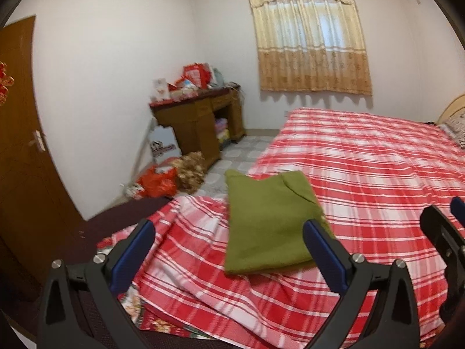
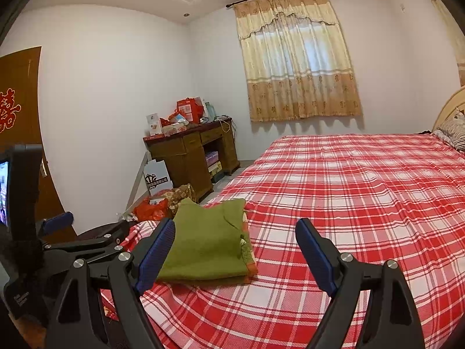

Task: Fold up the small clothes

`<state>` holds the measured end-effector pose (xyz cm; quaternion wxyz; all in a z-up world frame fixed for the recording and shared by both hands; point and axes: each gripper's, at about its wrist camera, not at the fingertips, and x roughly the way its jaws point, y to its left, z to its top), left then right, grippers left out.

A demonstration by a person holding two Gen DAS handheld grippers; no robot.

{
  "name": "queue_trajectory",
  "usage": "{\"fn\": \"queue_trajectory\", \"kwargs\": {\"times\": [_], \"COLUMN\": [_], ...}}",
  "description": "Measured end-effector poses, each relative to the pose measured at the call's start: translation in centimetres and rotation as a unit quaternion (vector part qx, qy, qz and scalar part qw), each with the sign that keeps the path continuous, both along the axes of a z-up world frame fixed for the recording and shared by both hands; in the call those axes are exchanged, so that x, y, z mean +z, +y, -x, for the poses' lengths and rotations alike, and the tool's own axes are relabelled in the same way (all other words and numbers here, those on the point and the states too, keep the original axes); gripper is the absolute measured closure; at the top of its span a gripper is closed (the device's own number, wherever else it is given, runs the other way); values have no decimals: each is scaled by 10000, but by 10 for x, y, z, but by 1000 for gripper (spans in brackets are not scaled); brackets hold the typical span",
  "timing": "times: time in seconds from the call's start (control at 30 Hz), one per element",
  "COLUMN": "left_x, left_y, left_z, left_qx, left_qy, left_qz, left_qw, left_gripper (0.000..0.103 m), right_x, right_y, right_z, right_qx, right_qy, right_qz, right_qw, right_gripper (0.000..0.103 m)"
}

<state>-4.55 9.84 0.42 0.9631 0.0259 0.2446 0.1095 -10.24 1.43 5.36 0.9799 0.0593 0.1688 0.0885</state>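
- Looking along the left claw (image 1: 229, 238), the left wrist view shows its two blue-padded fingers (image 1: 325, 250) spread wide apart with nothing gripped between them.
- A green garment (image 1: 267, 221), folded into a neat rectangle, lies on the bed (image 1: 377, 168) near its corner, just ahead of the claw; the right finger overlaps the garment's near right corner in the picture, but whether it touches cannot be told.
- The bed is covered with a red and white checked sheet (image 1: 363, 151), which hangs rumpled over the near corner.
- At the right edge part of the right claw (image 1: 447, 226) shows above the sheet.
- Farther back stand a wooden desk (image 1: 200, 116) piled with red boxes, a curtain (image 1: 311, 43) over the window, and a brown door (image 1: 20, 133) on the left.
- In the right wrist view the right claw (image 2: 235, 250) is likewise wide open and holds nothing.
- The green garment (image 2: 209, 241) lies ahead and left of centre, beside the left finger (image 2: 157, 250), on top of a thin patterned cloth (image 2: 248, 250) whose edge peeks out at its right side.
- The left claw (image 2: 87, 241) shows at the left, low over the bed corner.
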Motion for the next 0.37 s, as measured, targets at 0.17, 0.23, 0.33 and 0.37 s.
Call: {"fn": "queue_trajectory", "kwargs": {"times": [0.17, 0.23, 0.33, 0.37], "left_x": [-4, -5, -6, -6], "left_y": [-1, -1, 2, 4], "left_z": [-3, -3, -5, -7], "left_qx": [14, 39, 51, 90], "left_qy": [53, 67, 133, 152], "left_qz": [-30, -41, 42, 33], "left_qw": [10000, 10000, 9999, 9998], "left_gripper": [0, 0, 0, 0], "right_x": [-1, -3, -5, -5], "right_y": [3, 4, 3, 3], "right_z": [-2, -4, -5, -5], "right_qx": [15, 16, 20, 12], "right_qy": [59, 93, 119, 118], "right_qz": [26, 19, -4, -4], "right_qw": [10000, 10000, 9999, 9999], "right_gripper": [17, 17, 17, 17]}}
